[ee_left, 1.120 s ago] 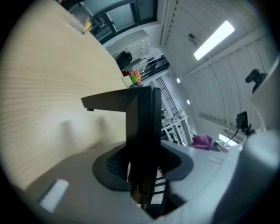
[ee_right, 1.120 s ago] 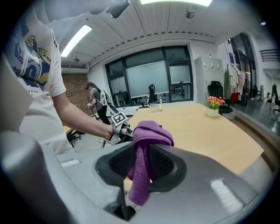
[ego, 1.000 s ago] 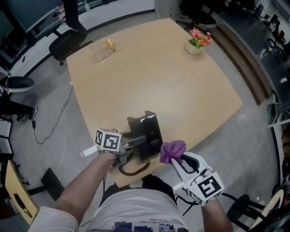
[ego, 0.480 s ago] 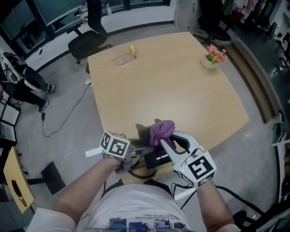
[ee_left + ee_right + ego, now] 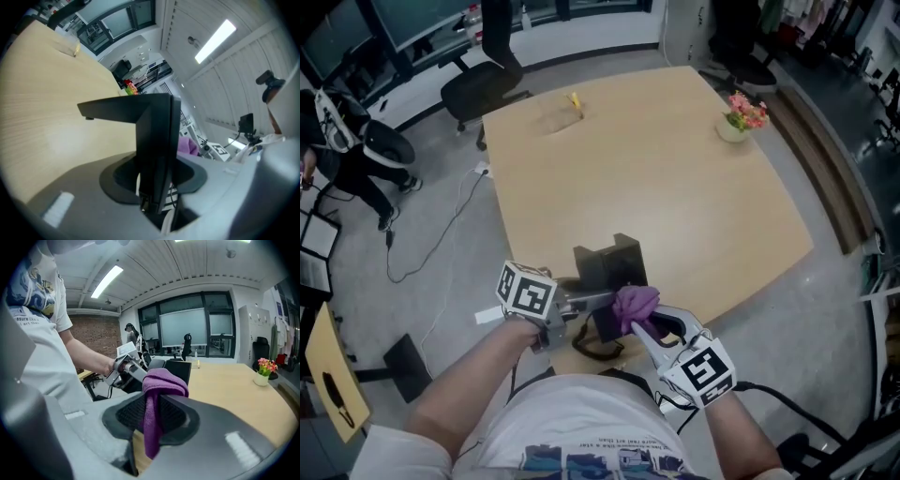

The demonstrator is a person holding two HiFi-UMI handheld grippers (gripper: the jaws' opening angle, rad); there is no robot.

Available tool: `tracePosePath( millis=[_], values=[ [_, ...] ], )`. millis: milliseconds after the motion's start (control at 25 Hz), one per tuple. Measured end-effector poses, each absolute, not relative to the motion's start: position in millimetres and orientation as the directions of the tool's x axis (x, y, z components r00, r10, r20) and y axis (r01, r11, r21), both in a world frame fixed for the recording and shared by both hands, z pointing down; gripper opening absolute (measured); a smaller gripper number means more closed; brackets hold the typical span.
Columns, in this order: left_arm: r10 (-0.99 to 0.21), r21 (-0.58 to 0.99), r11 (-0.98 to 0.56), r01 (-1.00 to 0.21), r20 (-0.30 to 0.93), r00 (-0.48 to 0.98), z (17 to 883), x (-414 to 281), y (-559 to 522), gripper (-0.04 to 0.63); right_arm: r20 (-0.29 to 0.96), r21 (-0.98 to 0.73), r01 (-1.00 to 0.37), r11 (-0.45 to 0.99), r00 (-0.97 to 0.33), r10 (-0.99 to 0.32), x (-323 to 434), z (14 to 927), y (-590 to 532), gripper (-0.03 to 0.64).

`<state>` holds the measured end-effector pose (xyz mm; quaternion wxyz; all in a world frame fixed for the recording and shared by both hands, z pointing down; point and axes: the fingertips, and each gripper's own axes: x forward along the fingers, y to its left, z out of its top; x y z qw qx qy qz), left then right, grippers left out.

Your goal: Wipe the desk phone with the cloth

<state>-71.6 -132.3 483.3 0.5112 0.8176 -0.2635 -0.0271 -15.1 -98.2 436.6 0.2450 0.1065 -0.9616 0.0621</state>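
Left tool [image 5: 592, 302], pointing to 3 o'clock, grips phone [image 5: 614, 264]; right tool [image 5: 643, 328], pointing to 11 o'clock, clamps cloth [image 5: 635, 302].

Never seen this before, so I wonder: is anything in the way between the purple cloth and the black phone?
Nothing visible is. The cloth in the right gripper is close beside the phone, which the left gripper grips at its near edge.

Looking down, my cloth [image 5: 635, 302] and left fingers [image 5: 581, 302] cover the near part of the desk phone [image 5: 609, 267] — its keys I can't see. In the left gripper view its lower end sinks from sight between those fingers. The yellow thing [image 5: 575, 101] at the far edge of the table [image 5: 694, 206] — too small to name.
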Motion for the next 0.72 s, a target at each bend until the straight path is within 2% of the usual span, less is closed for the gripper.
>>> tracePosePath(
  millis=[280,560,720],
  values=[
    [-0.467,0.847,-0.355,-0.397,0.207,0.86,473.6,-81.0,-129.0,0.181,0.525,-0.078,-0.238,0.968,-0.835,-0.162,2.1,438.3,-76.9,0.089],
    [-0.448,0.846,-0.372,-0.383,0.197,0.872,470.1,-79.4,-122.8,0.181,0.38,0.032,-0.26,0.965,-0.89,-0.252,-28.2,363.2,-121.4,0.089],
    [-0.429,0.847,-0.381,-0.37,0.193,0.882,468.5,-74.4,-115.4,0.181,0.346,0.086,-0.272,0.958,-0.894,-0.285,-47.2,345.4,-141.6,0.089]
  ],
)
